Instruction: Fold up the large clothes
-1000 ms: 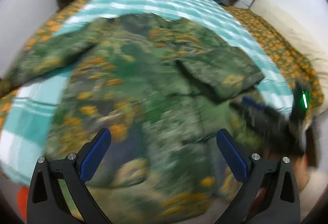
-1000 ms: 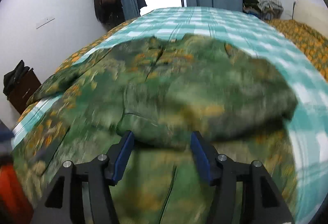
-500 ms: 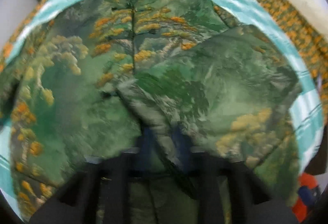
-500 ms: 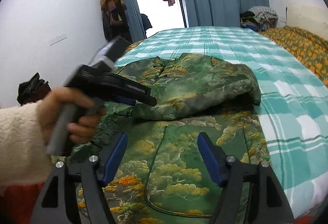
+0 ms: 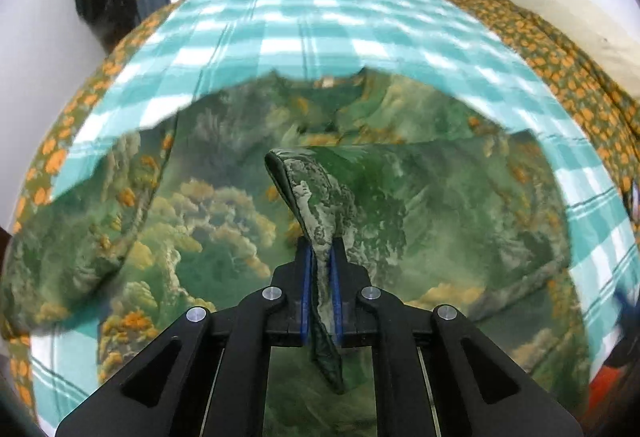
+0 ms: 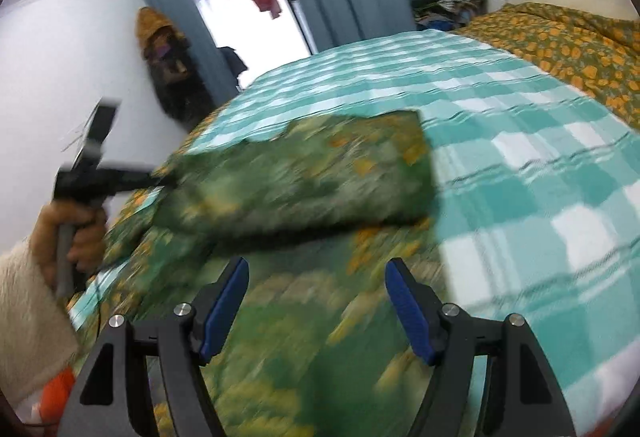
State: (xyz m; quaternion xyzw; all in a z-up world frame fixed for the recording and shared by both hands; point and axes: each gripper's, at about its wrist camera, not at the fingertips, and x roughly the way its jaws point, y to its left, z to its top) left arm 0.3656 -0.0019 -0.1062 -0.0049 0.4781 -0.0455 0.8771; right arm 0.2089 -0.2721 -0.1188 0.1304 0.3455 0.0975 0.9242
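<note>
— What did your left wrist view show?
— Your left gripper was clamped on a fold of the green patterned garment, spread on the checked bedspread.
— And your right wrist view?
— Your right gripper stood wide and empty above it.

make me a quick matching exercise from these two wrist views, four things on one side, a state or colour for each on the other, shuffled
Things:
1. left gripper
2. right gripper
3. bedsheet
4. garment

States or colours:
A. teal and white check
B. jaws open, nothing between them
C. green landscape print with orange patches
D. clamped on a fold of cloth

Pairs: 1-D, 2-B, 3-A, 4-C
</note>
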